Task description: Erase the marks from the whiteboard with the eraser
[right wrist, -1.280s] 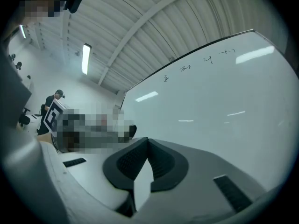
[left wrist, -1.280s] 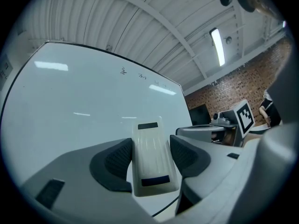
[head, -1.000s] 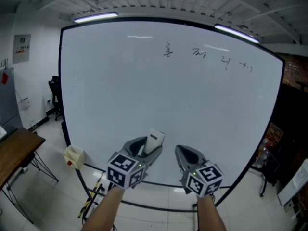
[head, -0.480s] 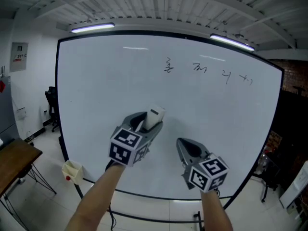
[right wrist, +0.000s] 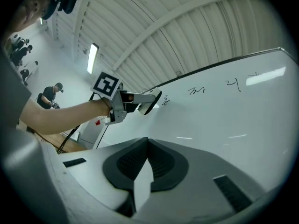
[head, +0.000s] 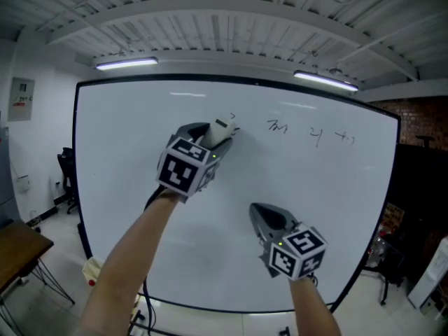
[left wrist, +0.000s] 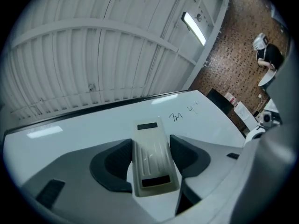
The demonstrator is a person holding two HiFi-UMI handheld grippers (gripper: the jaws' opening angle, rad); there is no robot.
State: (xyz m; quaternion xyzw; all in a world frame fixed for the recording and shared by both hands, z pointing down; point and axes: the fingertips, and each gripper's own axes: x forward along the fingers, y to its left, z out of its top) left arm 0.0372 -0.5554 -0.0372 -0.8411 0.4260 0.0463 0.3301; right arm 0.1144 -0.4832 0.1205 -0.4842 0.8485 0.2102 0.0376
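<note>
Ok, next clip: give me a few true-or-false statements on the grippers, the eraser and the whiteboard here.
1. The left gripper is closed on the eraser. True.
2. The right gripper is open. False: it is shut and empty.
3. The whiteboard is wiped clean. False: marks show to the right of the eraser.
4. The eraser is at the upper part of the whiteboard. True.

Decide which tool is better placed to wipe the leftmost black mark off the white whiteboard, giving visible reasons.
Left. The left tool grips the beige plastic eraser right beside the leftmost black mark; the right tool is shut, empty and lower down.
</note>
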